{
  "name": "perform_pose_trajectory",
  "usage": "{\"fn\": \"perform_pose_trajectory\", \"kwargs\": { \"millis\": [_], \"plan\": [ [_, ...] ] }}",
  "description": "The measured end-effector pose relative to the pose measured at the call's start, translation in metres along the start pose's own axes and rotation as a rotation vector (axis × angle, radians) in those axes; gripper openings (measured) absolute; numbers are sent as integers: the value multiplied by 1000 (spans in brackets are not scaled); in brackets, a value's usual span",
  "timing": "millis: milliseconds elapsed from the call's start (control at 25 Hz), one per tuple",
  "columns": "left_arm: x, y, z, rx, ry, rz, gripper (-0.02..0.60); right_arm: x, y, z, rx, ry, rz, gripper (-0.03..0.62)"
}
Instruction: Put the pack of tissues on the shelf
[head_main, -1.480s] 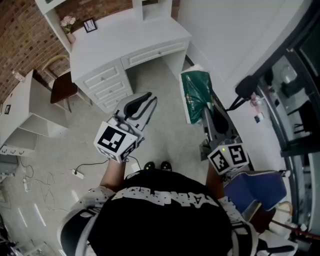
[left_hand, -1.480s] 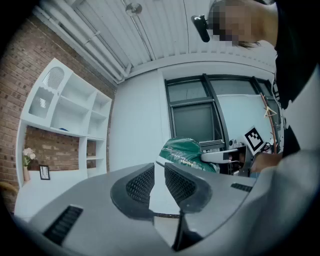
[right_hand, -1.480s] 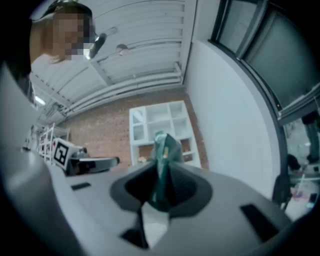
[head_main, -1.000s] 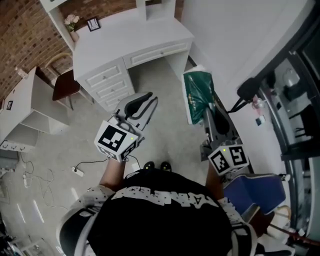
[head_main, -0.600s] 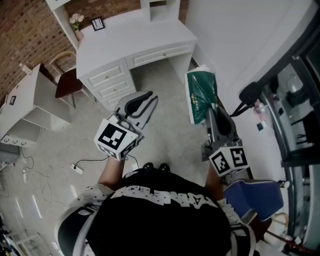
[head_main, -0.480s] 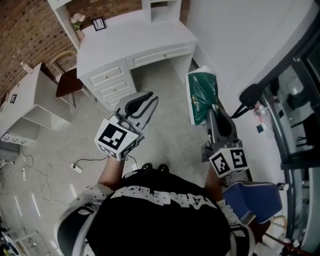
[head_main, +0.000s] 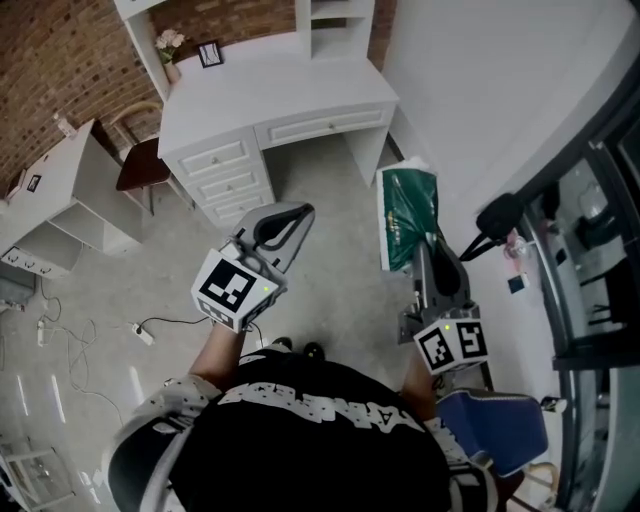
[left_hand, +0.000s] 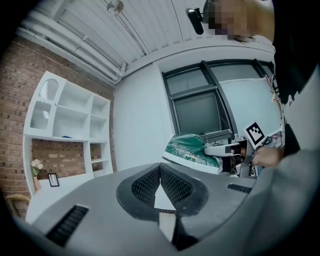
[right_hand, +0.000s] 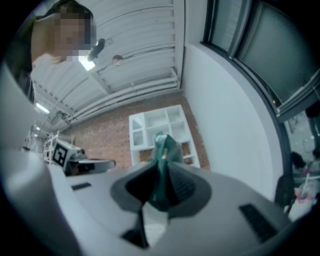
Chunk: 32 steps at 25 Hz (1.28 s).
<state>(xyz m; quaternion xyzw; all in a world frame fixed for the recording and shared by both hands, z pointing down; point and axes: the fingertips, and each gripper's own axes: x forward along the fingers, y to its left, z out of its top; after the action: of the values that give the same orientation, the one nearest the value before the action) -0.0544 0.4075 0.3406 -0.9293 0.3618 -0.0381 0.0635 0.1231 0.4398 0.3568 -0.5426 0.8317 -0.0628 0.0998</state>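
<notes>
Green film wrapped the pack (head_main: 405, 205), and it was gripped at its near end by the right claw (head_main: 428, 250), both pads pressed on it. Its long axis ran straight out along the claw and away from the person, so the free end led. The pack was carried in the air over the floor (head_main: 330, 270), beside the white wall and touching nothing else.

The shelf (head_main: 335, 15) stood at the back of the white bench (head_main: 270, 85). From the pack it lay ahead and off to the left, well apart, with open floor and the bench top between them. In the right gripper view the shelf's white cubbies (right_hand: 150, 125) showed directly behind the upright edge of the pack (right_hand: 164, 145), so the claw seemed already aimed roughly at them.

The left claw (head_main: 290, 212) was closed tight on nothing, its pads meeting with only air in front. It hung nearer the bench than the right one and also pointed toward it, but it had no part in the carry.

By my reading, the coming move depended on the right claw alone. It would need to travel forward and to the left and lift the pack to cubby height. Going in free end first looked simplest.
</notes>
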Motion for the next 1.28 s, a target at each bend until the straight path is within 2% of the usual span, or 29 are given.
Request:
{"fn": "perform_pose_trajectory", "kwargs": {
  "millis": [160,360,560,760,1000,1280],
  "plan": [
    [-2,-3,-1,5,7,18,35,-1,-9,-4,10,-1,2,91],
    [-8,16,1,2,1,59,34,11,-5,-5,10,2,16,91],
    [-5,26,-6,-24,-18,61,34,17,-5,-6,-4,3,8,89],
    [10,43,-13,-60,-41,31,34,33,-10,-2,-30,4,-17,89],
    [46,61,-14,-68,-59,-43,34,62,-26,6,-58,-1,-46,87],
    [80,100,-15,-78,-75,-75,34,104,-38,9,-68,-3,-71,87]
  ]
}}
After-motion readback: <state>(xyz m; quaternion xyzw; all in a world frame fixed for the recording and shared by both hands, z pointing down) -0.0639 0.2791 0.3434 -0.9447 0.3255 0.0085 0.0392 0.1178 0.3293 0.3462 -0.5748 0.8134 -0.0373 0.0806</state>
